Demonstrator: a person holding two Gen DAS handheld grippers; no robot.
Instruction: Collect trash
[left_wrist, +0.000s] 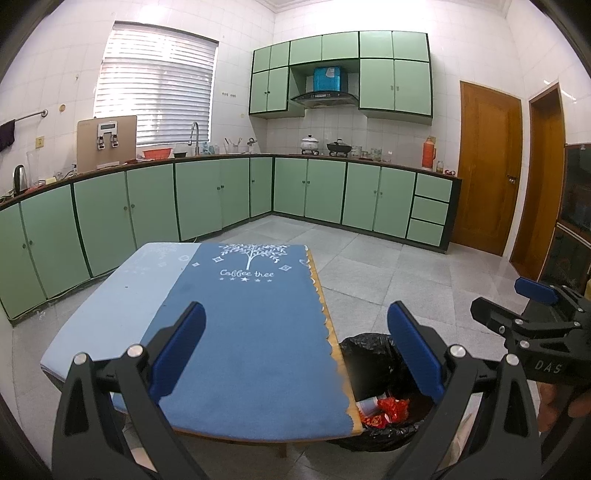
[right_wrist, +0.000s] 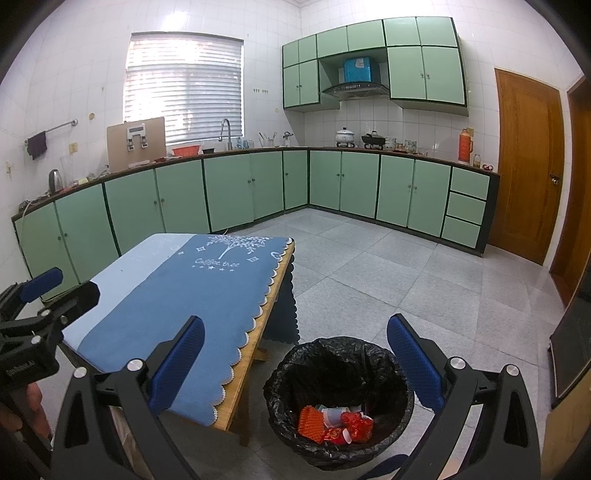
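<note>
With both claws spread wide and empty, nothing left on table (right_wrist: 177, 295); trash (right_wrist: 334, 424) sits in bin (right_wrist: 280, 373), at 6 o'clock under right gripper (right_wrist: 295, 365), nearer than left gripper (left_wrist: 295, 354).

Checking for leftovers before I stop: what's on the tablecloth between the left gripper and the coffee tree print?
Nothing: in the left wrist view, the blue tablecloth lies bare from the open left gripper up to the coffee tree print.

Bright daylight glares through the window blinds (left_wrist: 157, 86); sharp frames bend and darken toward fisheye edges.
</note>
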